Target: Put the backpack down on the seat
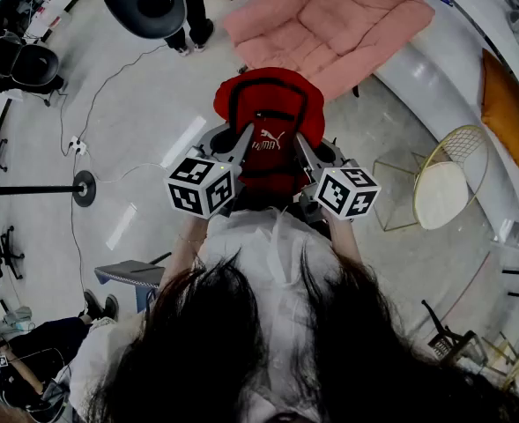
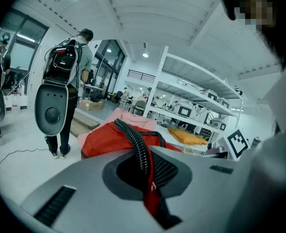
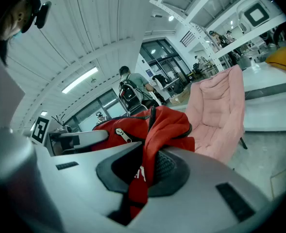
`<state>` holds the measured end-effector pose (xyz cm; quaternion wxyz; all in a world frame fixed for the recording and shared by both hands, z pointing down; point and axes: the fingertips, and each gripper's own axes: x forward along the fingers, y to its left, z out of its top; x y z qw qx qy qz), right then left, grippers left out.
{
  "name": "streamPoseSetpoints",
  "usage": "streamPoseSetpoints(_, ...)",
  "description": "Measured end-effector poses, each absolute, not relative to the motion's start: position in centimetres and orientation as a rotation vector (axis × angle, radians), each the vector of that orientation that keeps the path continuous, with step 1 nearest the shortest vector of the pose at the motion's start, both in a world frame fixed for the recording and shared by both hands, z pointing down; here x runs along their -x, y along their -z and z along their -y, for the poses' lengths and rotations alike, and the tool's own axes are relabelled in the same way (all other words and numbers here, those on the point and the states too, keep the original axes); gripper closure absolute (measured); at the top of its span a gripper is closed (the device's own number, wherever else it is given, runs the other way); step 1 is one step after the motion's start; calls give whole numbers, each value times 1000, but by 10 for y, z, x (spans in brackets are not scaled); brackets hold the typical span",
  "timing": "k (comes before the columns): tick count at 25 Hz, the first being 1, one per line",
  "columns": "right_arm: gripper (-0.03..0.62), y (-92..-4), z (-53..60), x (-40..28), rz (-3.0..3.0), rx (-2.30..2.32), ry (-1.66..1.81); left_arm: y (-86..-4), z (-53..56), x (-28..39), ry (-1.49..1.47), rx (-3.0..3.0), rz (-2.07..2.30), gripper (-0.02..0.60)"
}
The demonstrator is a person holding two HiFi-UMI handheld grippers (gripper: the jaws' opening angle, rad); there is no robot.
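Note:
A red backpack (image 1: 270,130) with black trim hangs in the air in front of me, held up by both grippers. My left gripper (image 1: 238,144) is shut on the backpack's left side, where a ribbed black strap (image 2: 137,147) and red fabric run between the jaws. My right gripper (image 1: 305,152) is shut on red fabric (image 3: 152,144) at the backpack's right side. The pink padded seat (image 1: 329,25) lies on the floor beyond the backpack, its cushion (image 3: 220,115) showing past the bag (image 3: 133,127) in the right gripper view.
A person (image 2: 67,89) wearing a rig stands on the floor to the left of the seat. A long white counter (image 1: 453,69) with an orange cushion (image 1: 506,113) runs along the right. A gold wire stool (image 1: 444,188) stands at right. Cables (image 1: 109,86) and a stand base (image 1: 85,188) lie at left.

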<state>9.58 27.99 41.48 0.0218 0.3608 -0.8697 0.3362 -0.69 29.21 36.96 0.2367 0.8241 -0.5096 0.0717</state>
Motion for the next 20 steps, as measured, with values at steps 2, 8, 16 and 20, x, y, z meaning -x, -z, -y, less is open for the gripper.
streamPoseSetpoints(2,546,-415,-282,-97,2694,-1115,-1044,-370,-294,6,-191,-2253,1398,554)
streamPoseSetpoints(8,546,-416,-287,-101,2699,-1101,-1064,-371,-299,4,-177,-2230,1415,554)
streamPoseSetpoints(16,546,-421,-290,-100,2700,-1059,-1051,-376,-300,8,-153,-2174,1433,554)
streamPoseSetpoints(20,546,-424,-289,-99,2701,-1039,-1062,-378,-298,10,-157,-2150,1443,554)
